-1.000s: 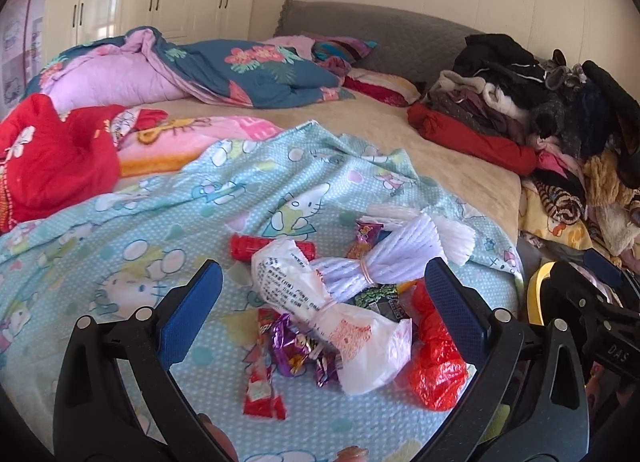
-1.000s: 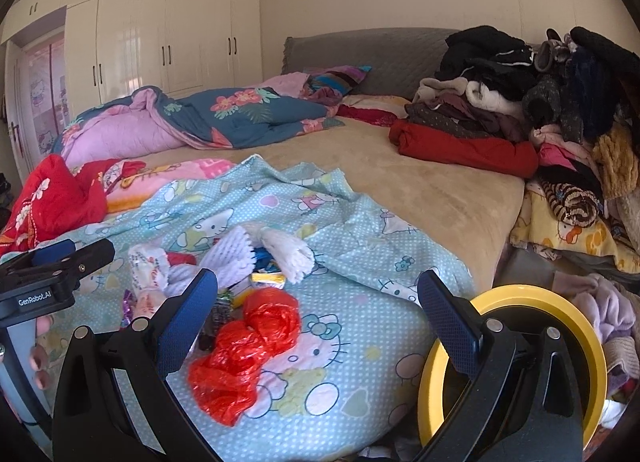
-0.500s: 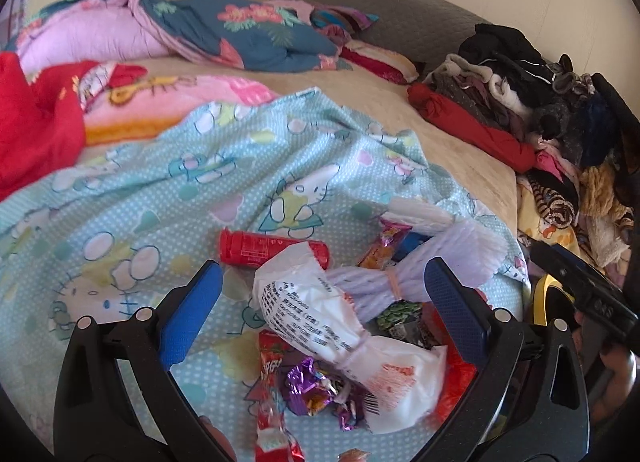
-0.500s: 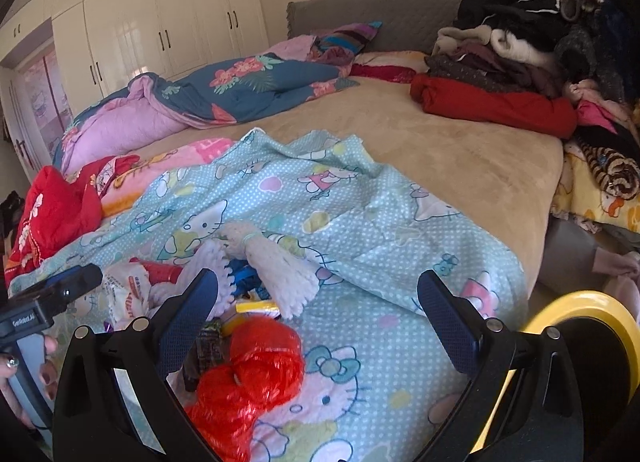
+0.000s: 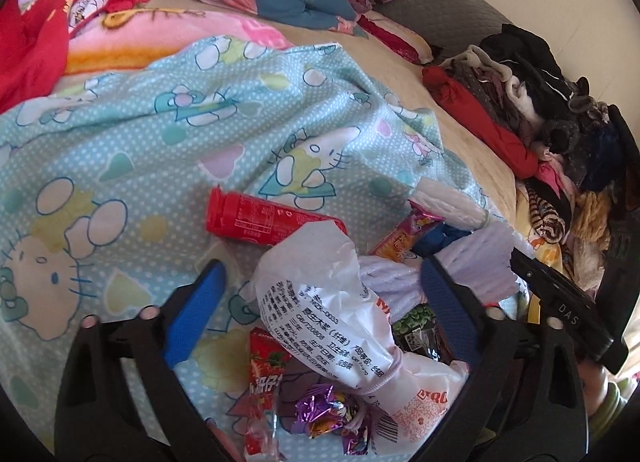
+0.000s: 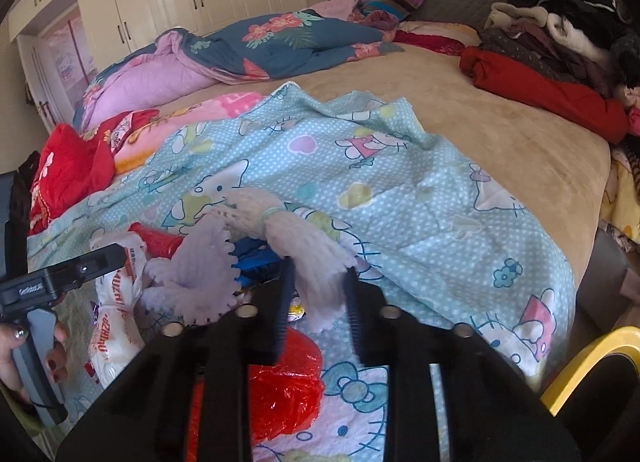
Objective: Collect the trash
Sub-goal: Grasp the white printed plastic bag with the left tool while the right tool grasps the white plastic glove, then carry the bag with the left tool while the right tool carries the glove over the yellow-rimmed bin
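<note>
My right gripper is closing, its jaws nearly together on the near end of a white foam net sleeve (pads appear to press it). A red plastic bag lies below that gripper on the blue cartoon blanket. My left gripper is wide and closing; a printed white plastic bag lies between its jaws, untouched. A red tube lies just beyond.

Left hand-held gripper closing, right hand-held gripper perhaps clamped

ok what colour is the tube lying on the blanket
Red tube, with a white printed label, clearest in the left wrist view.
</note>
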`<state>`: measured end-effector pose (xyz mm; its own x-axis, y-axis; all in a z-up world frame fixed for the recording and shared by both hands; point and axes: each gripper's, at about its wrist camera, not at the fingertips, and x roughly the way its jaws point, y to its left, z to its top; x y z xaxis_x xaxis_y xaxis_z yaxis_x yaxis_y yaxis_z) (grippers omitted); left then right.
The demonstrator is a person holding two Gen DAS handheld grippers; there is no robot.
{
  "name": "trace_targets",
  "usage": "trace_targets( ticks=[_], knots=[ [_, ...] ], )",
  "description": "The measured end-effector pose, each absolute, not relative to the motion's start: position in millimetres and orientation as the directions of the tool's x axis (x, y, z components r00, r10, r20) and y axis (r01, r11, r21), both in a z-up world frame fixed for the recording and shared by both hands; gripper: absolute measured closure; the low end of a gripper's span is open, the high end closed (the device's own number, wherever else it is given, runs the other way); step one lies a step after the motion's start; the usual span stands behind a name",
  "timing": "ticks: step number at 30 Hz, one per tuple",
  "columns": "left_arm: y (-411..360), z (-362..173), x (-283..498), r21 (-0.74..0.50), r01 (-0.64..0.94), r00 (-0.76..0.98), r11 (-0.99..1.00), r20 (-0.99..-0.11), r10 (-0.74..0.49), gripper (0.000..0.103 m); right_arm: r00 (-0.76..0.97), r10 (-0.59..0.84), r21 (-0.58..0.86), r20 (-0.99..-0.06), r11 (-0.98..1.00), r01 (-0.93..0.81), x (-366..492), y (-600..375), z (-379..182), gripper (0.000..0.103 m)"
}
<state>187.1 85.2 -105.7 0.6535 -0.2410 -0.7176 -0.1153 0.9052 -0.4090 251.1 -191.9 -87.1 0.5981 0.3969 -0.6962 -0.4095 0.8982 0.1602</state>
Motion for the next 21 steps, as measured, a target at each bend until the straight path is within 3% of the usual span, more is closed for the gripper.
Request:
trace_targets(
  ticks=[2, 5, 7, 21],
  knots=[
    [83, -106, 188, -0.410, -0.117, 0.643, 0.904, -0.726, -0.246, 0.026, 0.611, 0.400, 0.159, -0.683, 0.898, -0.410, 246, -193, -84, 0.086],
    [78, -103, 186, -0.385, -0.120, 0.642, 0.915, -0.733, -0.224, 0.053, 0.649, 0.385, 0.139, -0.657, 0.907, -0.397, 235, -198, -74, 0.087],
    [76, -100, 184, -0.379, -0.116, 0.648, 0.918, -0.730, -0.220, 0.060, 0.670, 0.381, 0.138, -0.636, 0.912, -0.387, 228, -202, -67, 0.087],
    [41, -26, 151, -0.321, 0.014, 0.772, 0.947, -0.599, -0.214, 0.066, 0.768, 0.368, 0.175, -0.525, 0.929, -0.326, 174, -238, -19, 0.087]
  ],
)
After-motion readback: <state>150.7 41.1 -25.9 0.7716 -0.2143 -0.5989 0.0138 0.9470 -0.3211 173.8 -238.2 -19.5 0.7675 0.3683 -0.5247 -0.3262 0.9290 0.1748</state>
